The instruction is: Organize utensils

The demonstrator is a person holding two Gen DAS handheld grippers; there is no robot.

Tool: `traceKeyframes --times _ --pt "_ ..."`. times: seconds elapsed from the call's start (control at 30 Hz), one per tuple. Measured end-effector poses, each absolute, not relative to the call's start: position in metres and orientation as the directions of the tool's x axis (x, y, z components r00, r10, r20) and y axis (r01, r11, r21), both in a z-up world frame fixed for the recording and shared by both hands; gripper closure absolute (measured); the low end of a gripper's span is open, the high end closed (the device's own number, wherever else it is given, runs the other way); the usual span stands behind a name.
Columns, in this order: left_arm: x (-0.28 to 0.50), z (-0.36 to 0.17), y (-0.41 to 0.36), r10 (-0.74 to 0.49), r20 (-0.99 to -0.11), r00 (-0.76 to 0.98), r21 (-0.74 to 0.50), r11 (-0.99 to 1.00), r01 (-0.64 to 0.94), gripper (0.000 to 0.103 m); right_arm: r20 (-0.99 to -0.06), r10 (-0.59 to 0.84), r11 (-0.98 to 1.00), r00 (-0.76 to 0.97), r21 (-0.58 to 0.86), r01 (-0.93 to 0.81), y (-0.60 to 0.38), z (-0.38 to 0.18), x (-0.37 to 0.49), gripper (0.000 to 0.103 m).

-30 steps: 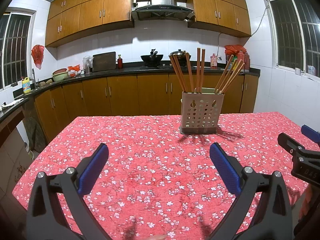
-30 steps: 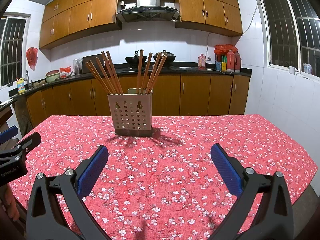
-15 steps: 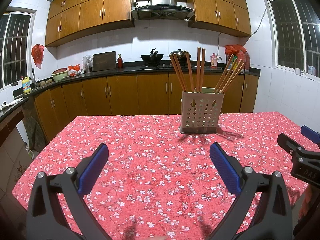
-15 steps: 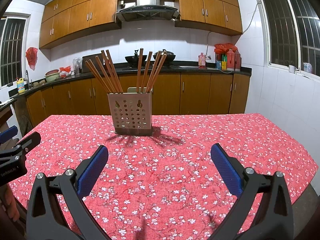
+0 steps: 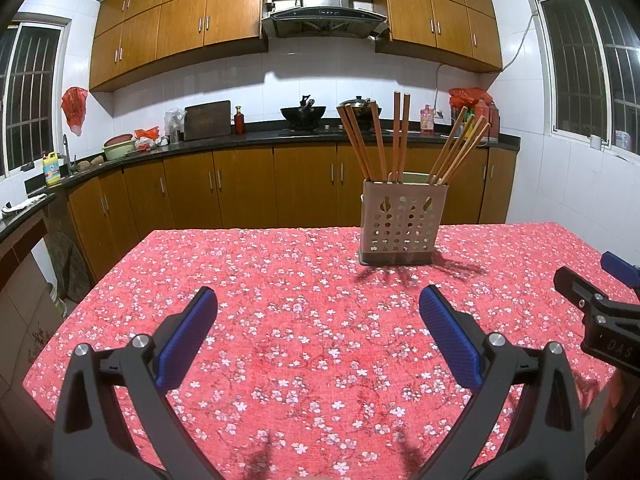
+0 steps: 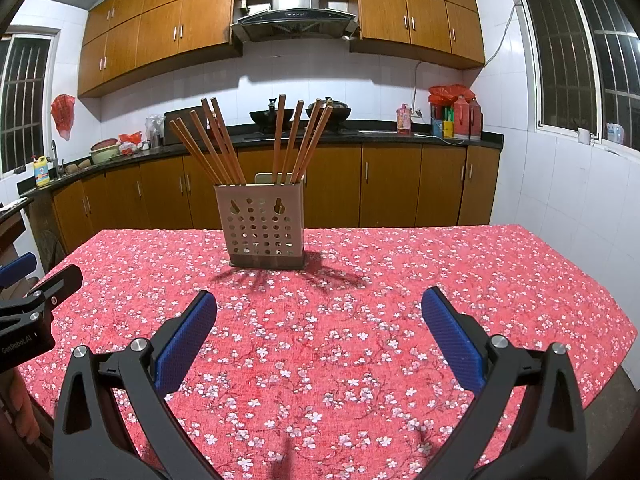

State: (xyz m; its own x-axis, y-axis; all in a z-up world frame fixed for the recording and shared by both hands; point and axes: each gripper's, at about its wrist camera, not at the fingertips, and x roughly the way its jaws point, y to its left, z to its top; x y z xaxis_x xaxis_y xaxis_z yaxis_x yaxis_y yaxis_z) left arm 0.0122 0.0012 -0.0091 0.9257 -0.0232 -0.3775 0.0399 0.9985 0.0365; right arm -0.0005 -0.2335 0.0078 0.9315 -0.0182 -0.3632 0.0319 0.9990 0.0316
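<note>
A beige perforated utensil holder [image 5: 403, 222] stands upright on the red flowered tablecloth [image 5: 304, 320], toward the far side. Several wooden chopsticks [image 5: 400, 136] stick up out of it, fanned left, middle and right. The holder also shows in the right wrist view [image 6: 264, 226] with the chopsticks [image 6: 280, 140]. My left gripper [image 5: 318, 312] is open and empty, held over the cloth well short of the holder. My right gripper [image 6: 319, 316] is open and empty too, the same distance back. Each gripper shows at the edge of the other's view.
Wooden base cabinets and a dark counter [image 5: 280, 136] run behind the table, with a wok, bottles and a cutting board on it. The table's left edge [image 5: 92, 292] drops to the floor. A white tiled wall with a window [image 6: 580, 60] is at the right.
</note>
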Motion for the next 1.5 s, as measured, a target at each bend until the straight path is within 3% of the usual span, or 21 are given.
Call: traceKeyframes --times 1.5 --pt "0.0152 -0.0123 0.0054 -0.017 -0.391 0.92 0.032 0.999 0.033 0.004 -0.373 -0.018 0.999 0.928 0.04 0.036 -0.2311 0.0074 -0.0018 0.002"
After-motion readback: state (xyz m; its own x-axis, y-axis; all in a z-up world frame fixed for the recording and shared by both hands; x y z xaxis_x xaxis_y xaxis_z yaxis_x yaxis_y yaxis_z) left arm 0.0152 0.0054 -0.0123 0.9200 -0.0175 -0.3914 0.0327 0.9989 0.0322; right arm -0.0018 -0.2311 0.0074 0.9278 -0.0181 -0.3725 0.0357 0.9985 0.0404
